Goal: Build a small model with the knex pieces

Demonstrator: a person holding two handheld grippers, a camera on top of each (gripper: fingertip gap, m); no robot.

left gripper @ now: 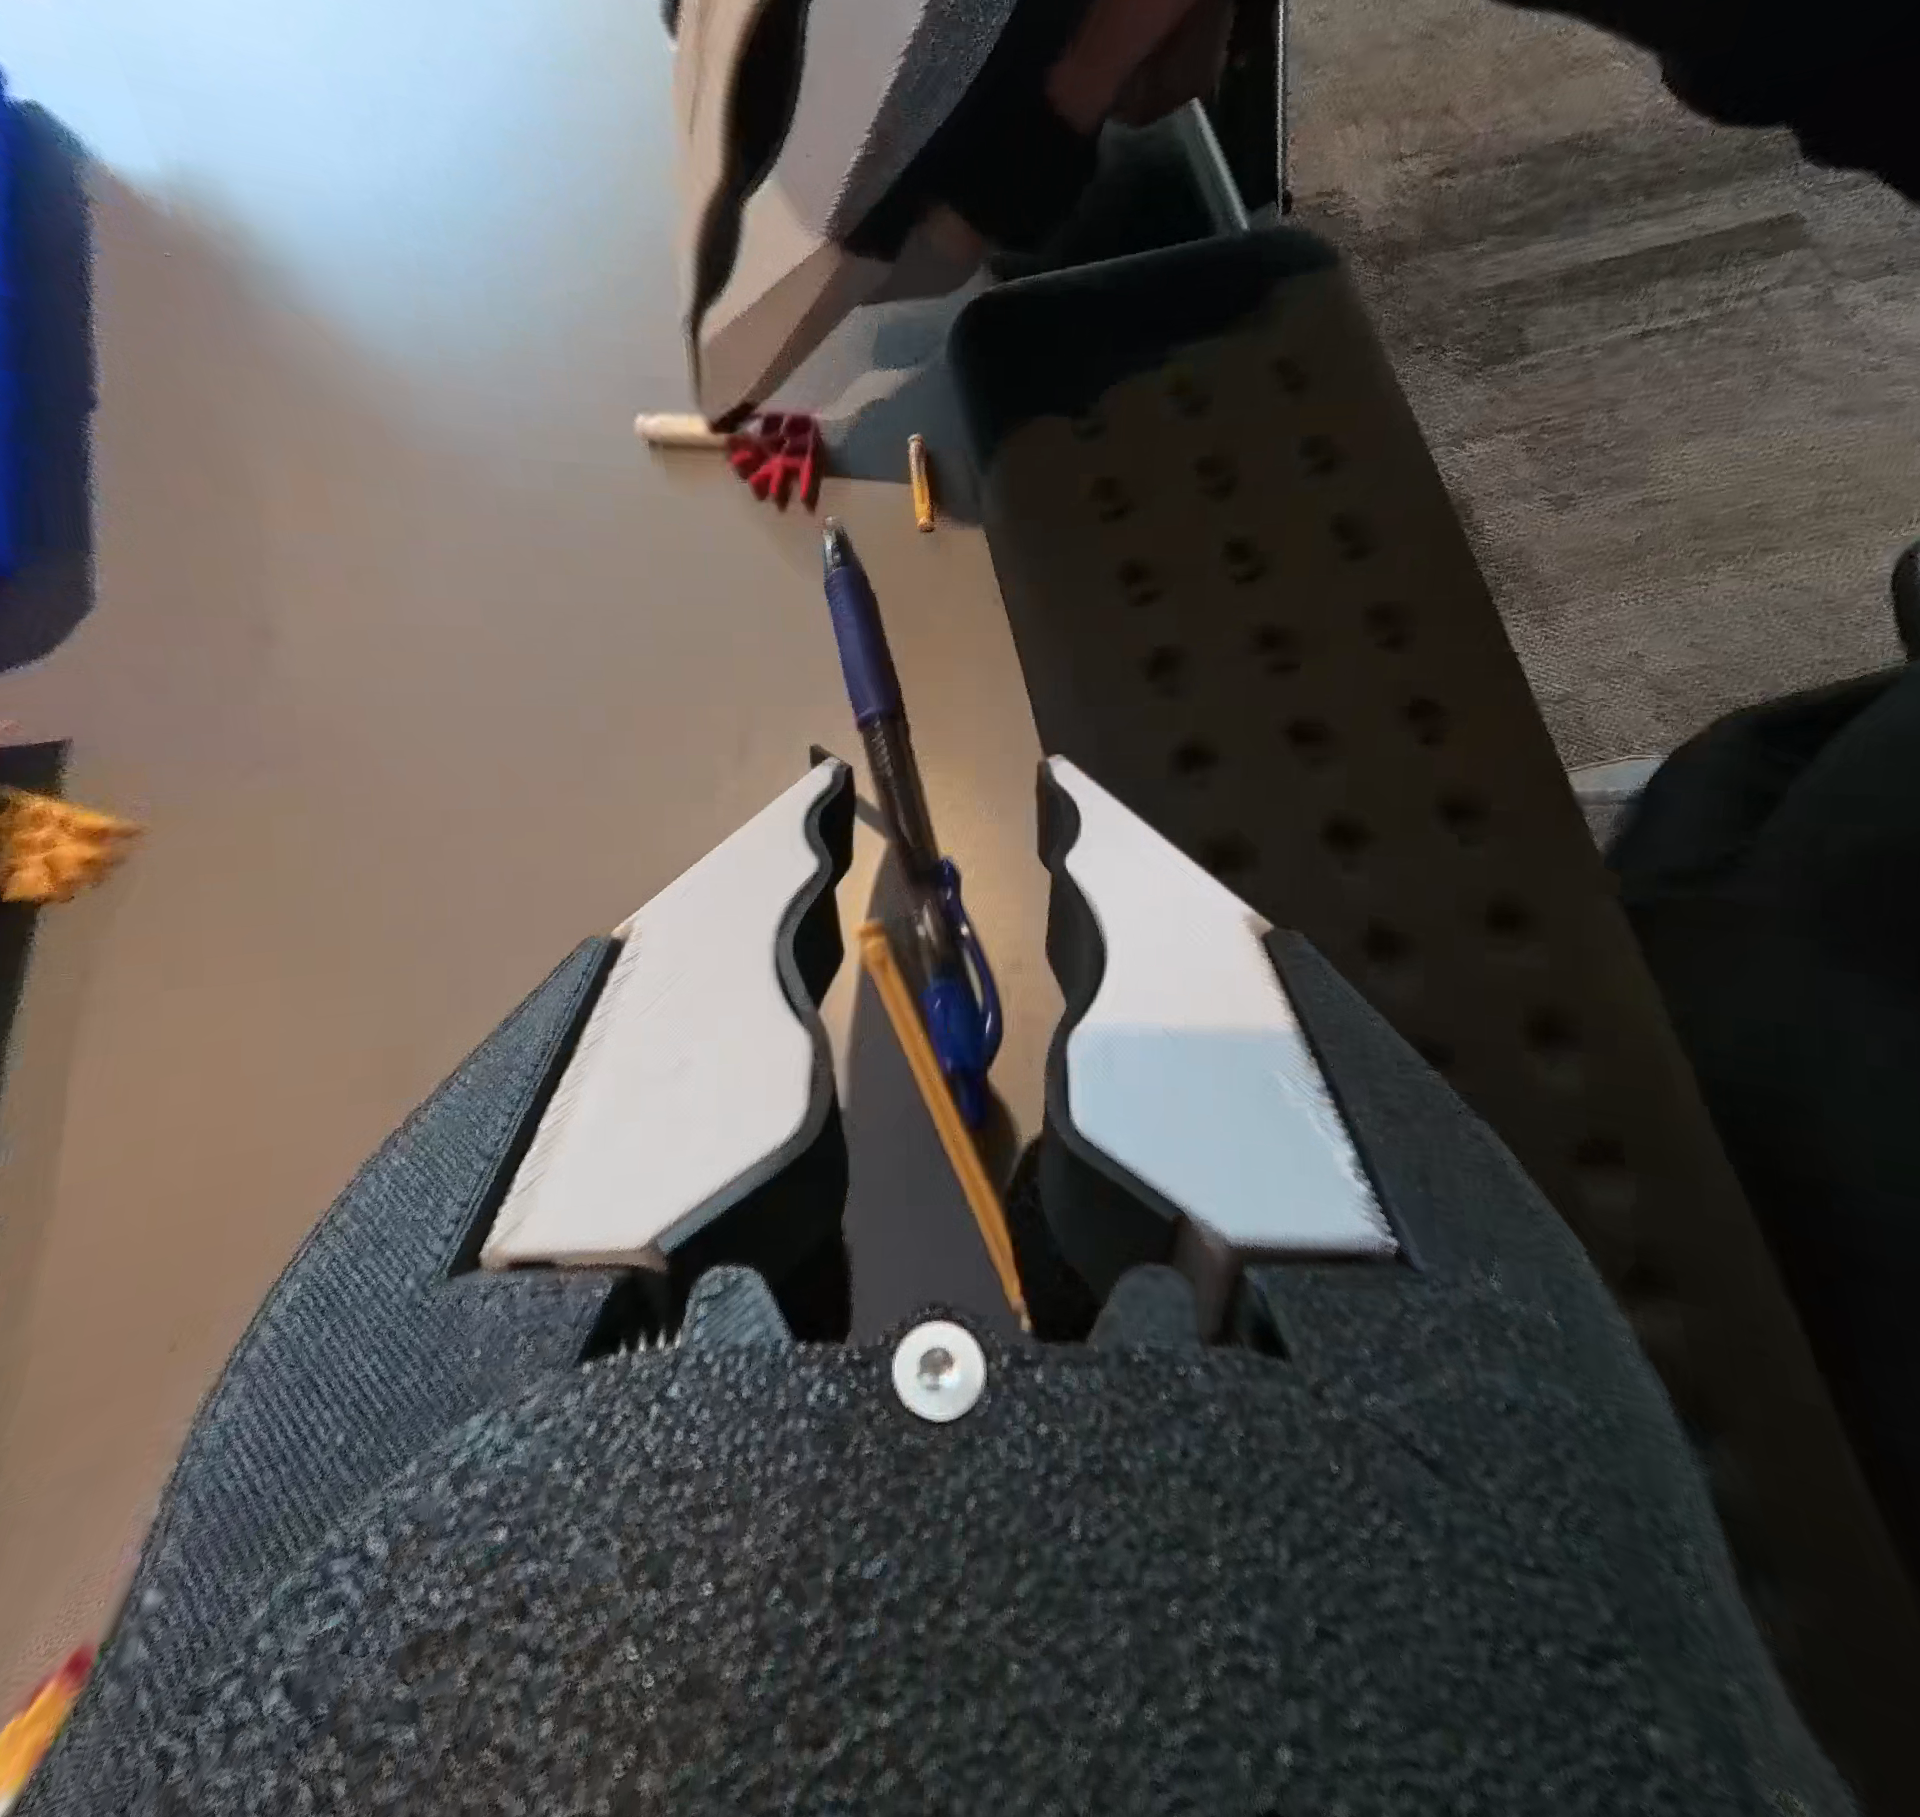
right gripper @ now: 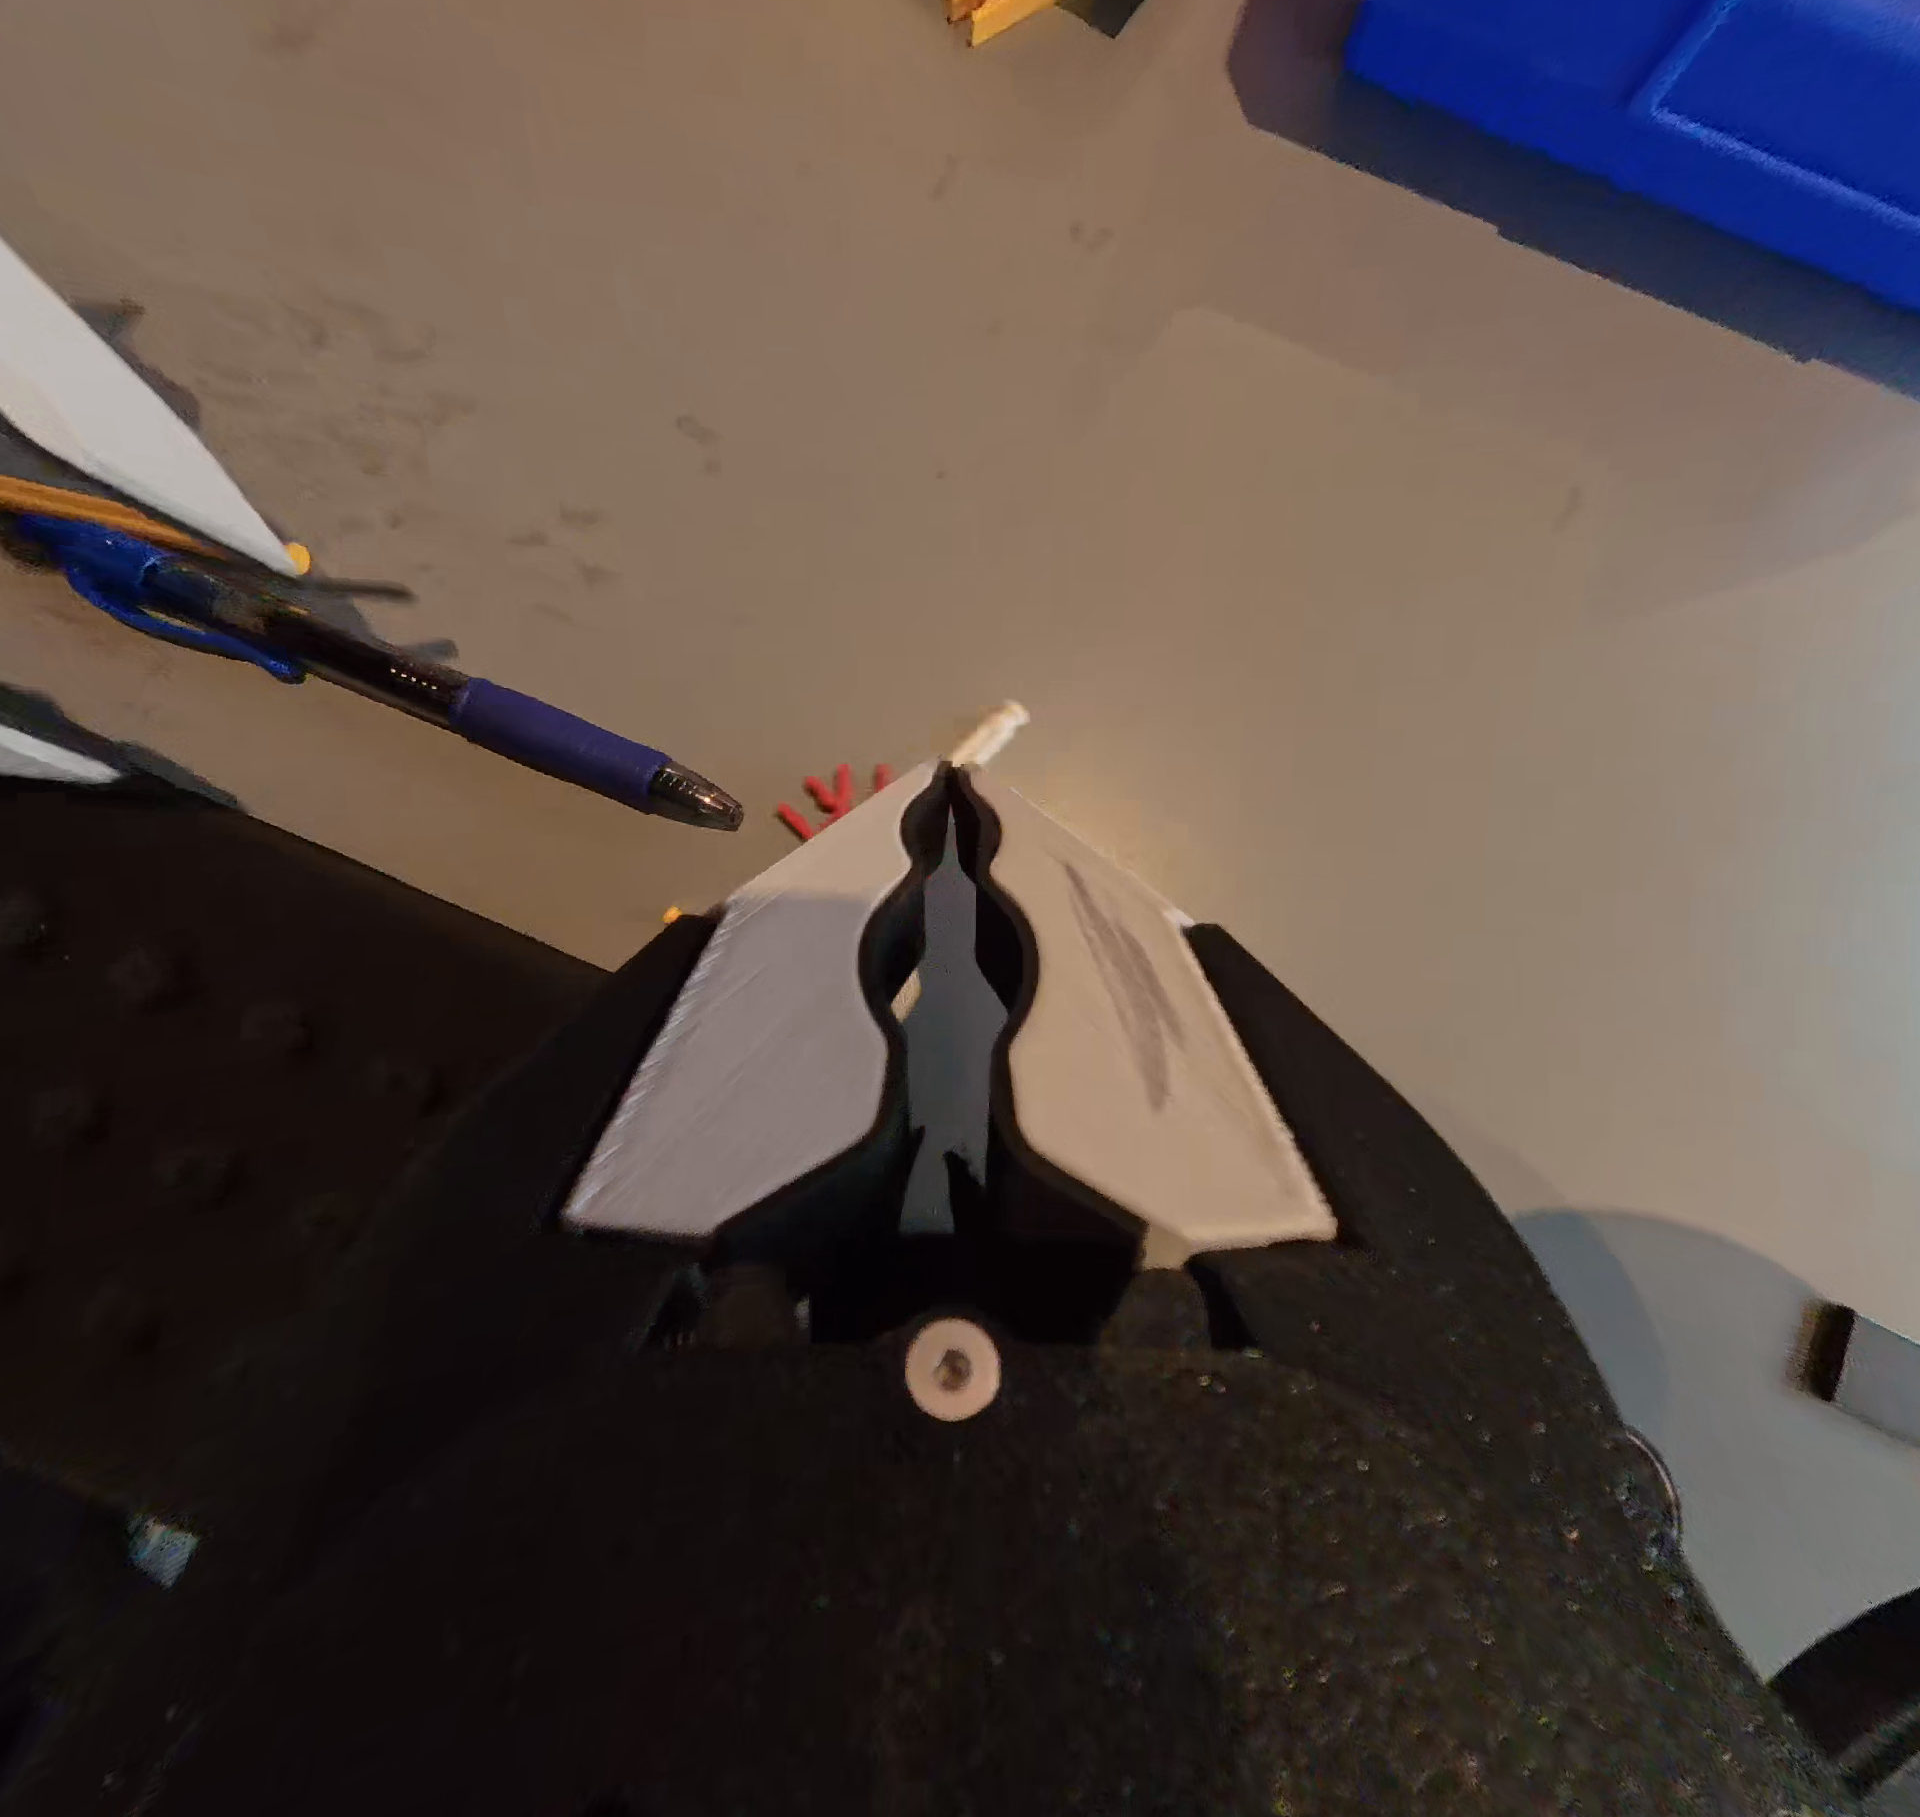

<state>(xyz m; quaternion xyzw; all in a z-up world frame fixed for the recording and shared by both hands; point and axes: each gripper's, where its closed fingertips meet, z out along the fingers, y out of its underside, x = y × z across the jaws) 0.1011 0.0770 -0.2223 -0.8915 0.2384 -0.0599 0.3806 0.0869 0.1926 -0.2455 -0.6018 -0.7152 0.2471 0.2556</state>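
Straddling a blue pen (left gripper: 871, 666), left fingers (left gripper: 831, 811) gape; right fingers (right gripper: 883, 936) pinch a white peg (right gripper: 992, 728).

Left wrist view: mounted behind the left gripper (left gripper: 940, 780), looking forward and steeply down along its fingers, close above the table (left gripper: 364, 541). Right wrist view: same mounting behind the right gripper (right gripper: 951, 775), also tilted down, very near the tabletop. Shared by both: the blue pen (left gripper: 868, 666) (right gripper: 551, 723), the red connector piece (left gripper: 777, 463) (right gripper: 826, 796), the white rod (left gripper: 670, 427) (right gripper: 992, 728), the blue bin (left gripper: 36, 365) (right gripper: 1662, 74). Roughly facing one another, with the right gripper in the left view's far field.
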